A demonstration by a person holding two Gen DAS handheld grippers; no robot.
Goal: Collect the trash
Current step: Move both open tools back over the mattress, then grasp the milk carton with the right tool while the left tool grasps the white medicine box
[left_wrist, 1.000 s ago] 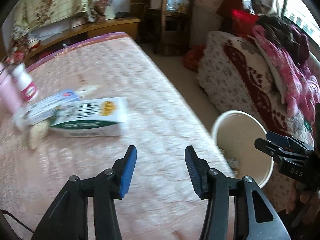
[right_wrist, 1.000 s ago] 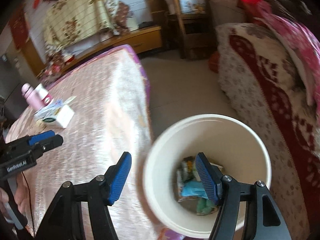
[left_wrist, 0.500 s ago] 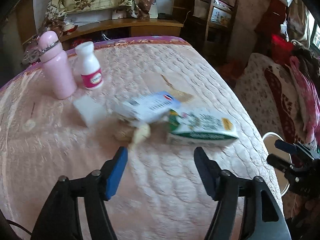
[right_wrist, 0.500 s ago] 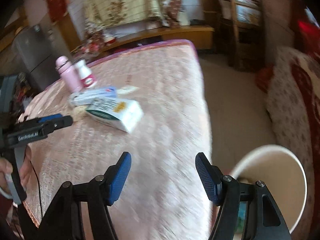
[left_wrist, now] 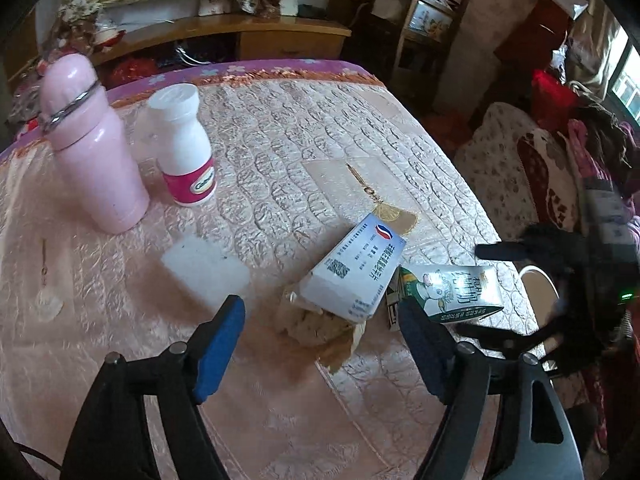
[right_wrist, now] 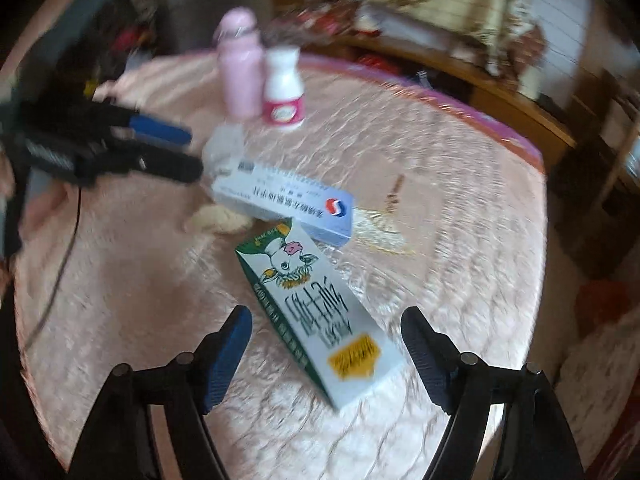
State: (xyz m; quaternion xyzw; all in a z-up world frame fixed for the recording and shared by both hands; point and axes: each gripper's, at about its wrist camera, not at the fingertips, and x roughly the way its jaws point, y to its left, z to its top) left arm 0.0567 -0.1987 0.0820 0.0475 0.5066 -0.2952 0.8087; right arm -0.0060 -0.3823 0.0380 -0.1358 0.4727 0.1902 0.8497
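Note:
A green-and-white milk carton lies flat on the pink quilted bed, its near end between the fingers of my right gripper, whose jaws are opening and do not touch it. Beside it lies a white-and-blue medicine box resting on a crumpled tan wrapper. My left gripper hovers just before that wrapper, jaws opening, nothing between them. The carton also shows at the right of the left wrist view, with the blurred right gripper above it.
A pink flask and a white bottle with a pink label stand upright at the back left. A flat white packet lies near them. The white bin's rim peeks past the bed's right edge.
Both grippers swung from the bin side over the bed to the trash and widened. The right view rolled, and the carton now lies between its fingers. The left gripper closed in on the box and wrapper.

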